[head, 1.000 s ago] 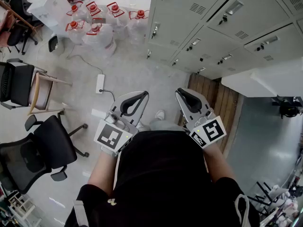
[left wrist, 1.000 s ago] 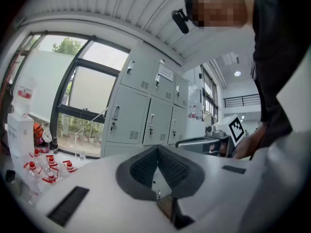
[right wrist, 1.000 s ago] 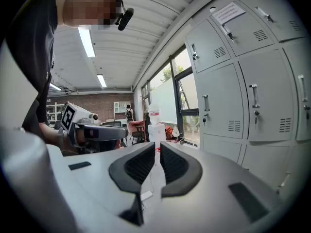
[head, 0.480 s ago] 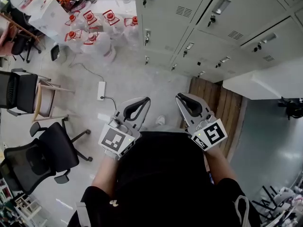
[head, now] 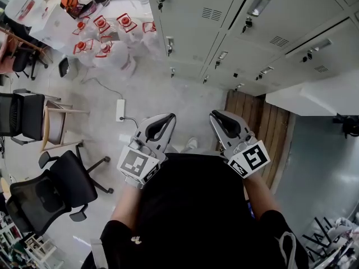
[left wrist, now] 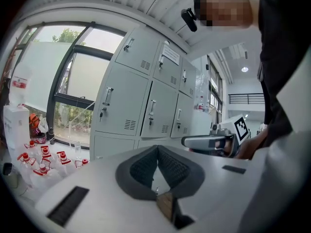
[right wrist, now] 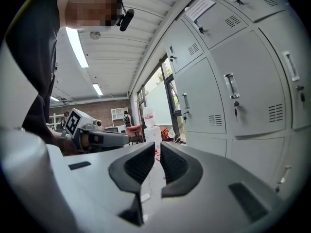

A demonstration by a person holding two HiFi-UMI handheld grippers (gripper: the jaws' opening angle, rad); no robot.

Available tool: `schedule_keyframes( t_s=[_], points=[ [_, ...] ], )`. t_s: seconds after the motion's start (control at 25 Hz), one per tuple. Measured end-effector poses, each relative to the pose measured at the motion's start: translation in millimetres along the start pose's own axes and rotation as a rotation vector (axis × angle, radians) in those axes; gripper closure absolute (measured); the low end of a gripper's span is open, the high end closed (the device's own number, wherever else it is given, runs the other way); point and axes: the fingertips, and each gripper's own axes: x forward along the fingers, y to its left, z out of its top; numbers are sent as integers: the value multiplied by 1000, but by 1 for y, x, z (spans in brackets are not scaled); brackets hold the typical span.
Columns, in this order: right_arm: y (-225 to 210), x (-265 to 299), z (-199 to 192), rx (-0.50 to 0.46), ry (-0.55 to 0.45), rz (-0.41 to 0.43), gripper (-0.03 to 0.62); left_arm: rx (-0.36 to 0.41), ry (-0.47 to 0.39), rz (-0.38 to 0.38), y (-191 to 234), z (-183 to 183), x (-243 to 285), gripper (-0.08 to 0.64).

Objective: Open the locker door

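A bank of grey lockers (head: pixel 224 15) fills the top right of the head view, all doors closed, each with a small handle and key lock. My left gripper (head: pixel 169 118) and right gripper (head: pixel 216 115) are held side by side in front of my body, well short of the lockers and pointing toward them. Both are shut with nothing between the jaws. In the left gripper view the lockers (left wrist: pixel 146 101) stand ahead beyond the closed left gripper (left wrist: pixel 157 148). In the right gripper view locker doors (right wrist: pixel 228 96) rise to the right of the right gripper (right wrist: pixel 158 145).
Black office chairs (head: pixel 61 178) and a wooden-framed chair (head: pixel 50 116) stand at the left. Clear jugs with red caps (head: pixel 101 32) cluster on the floor by the window. A white power strip (head: pixel 120 109) lies on the floor. A wooden platform (head: pixel 263 122) and a white top (head: pixel 314 97) sit at the right.
The view has shifted toward the lockers: they have slid left and fill more of the frame. Both grippers keep their place before my body, shut as before.
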Motion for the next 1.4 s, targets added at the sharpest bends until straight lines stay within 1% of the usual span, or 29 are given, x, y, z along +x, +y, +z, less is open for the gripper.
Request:
schedule_keyframes(
  t_s=[0.16,0.28,0.36,0.48,0.64,0.76,0.92,1.08,1.28,1.4],
  points=[
    [-9,27,-1,19,11,-47,540,-4,-4,-30,30,9,7,537],
    [-8,58,3,3,18,-85,540,18,0,-61,62,19,6,537],
    [-3,83,7,-22,25,-107,540,30,2,-78,89,25,3,537],
    [8,124,14,-49,30,-128,540,19,-12,-99,131,34,-6,537],
    [20,177,19,-34,30,-154,540,12,-16,-115,187,47,-20,537],
    [28,209,22,-36,37,-175,540,4,-17,-137,216,50,-30,537],
    [33,236,22,-27,52,-195,540,-7,-8,-146,242,52,-41,537],
    [27,250,17,9,75,-203,540,-21,1,-132,255,49,-41,537],
    [9,262,4,51,109,-192,540,-48,13,-87,266,45,-34,537],
    [-10,271,-11,43,134,-169,540,-57,27,-46,273,42,-26,537]
  ],
)
